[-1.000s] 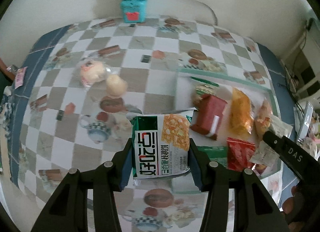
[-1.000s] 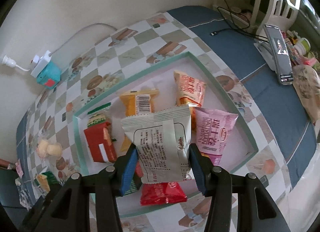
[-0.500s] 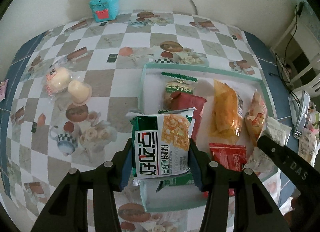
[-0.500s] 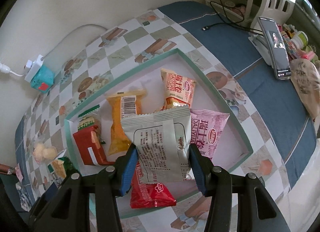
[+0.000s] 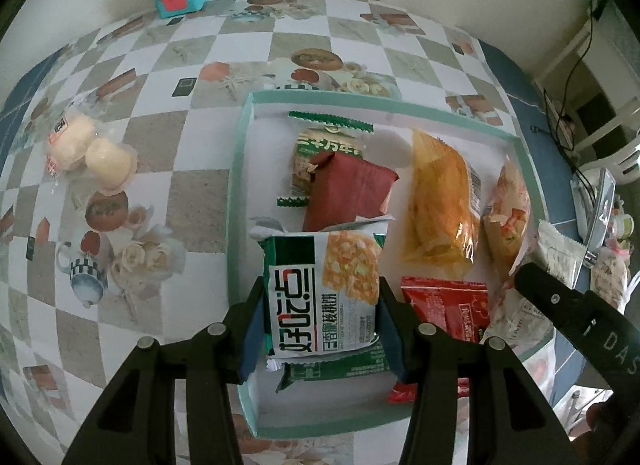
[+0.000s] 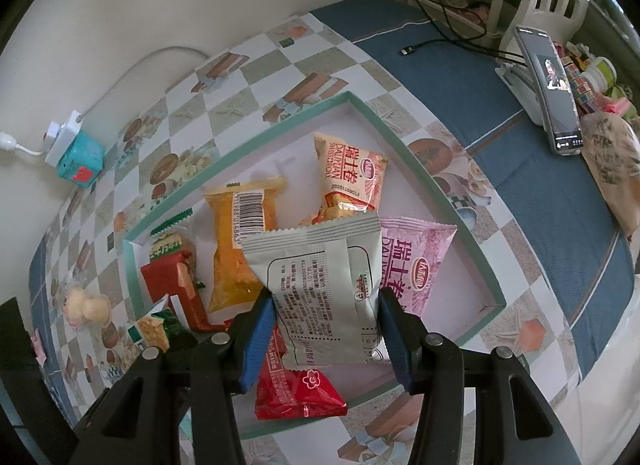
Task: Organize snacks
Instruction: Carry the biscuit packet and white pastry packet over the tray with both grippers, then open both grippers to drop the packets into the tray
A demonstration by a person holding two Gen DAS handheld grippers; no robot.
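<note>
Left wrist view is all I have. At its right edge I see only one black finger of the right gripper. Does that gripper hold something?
Observer: Yes, the right gripper is shut on a grey packet, its printed back toward the camera.
Operator: Is some packet in the tray hidden from me?
Observer: A pink packet lies flat in the tray, right behind the grey one.
Operator: Is there free floor for the grey one?
Observer: Bare tray floor shows to the right of the pink packet.
</note>
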